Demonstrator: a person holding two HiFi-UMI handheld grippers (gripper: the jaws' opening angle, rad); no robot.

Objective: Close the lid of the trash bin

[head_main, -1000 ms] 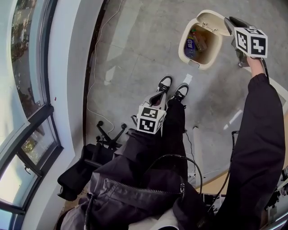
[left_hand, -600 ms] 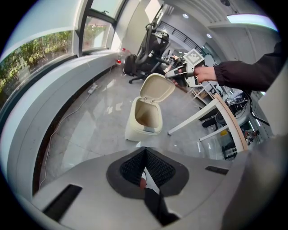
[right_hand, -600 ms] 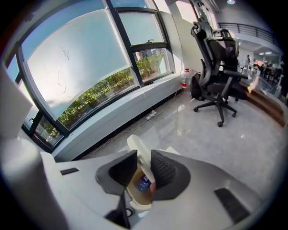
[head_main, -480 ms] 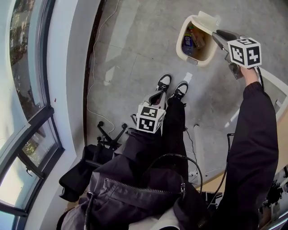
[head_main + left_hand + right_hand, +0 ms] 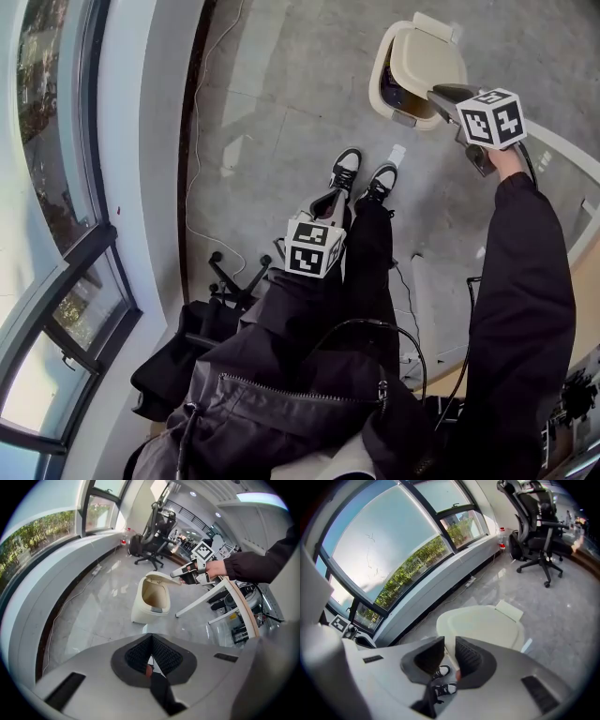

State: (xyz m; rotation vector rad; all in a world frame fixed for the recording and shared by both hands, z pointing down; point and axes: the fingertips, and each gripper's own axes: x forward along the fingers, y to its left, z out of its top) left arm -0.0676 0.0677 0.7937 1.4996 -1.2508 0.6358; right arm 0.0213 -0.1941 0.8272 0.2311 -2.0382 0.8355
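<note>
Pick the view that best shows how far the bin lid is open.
Left gripper view: side-on, the lid stands raised above the trash bin rim. Head view sees it from above; right gripper view shows only its top surface, close.

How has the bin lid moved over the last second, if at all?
Yes: the lid has swung down toward the trash bin rim, now covering most of the opening.

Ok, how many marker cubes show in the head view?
2. One marker cube rides the left gripper over the person's legs; the other rides the right gripper at the trash bin's lid. None looks hidden.
</note>
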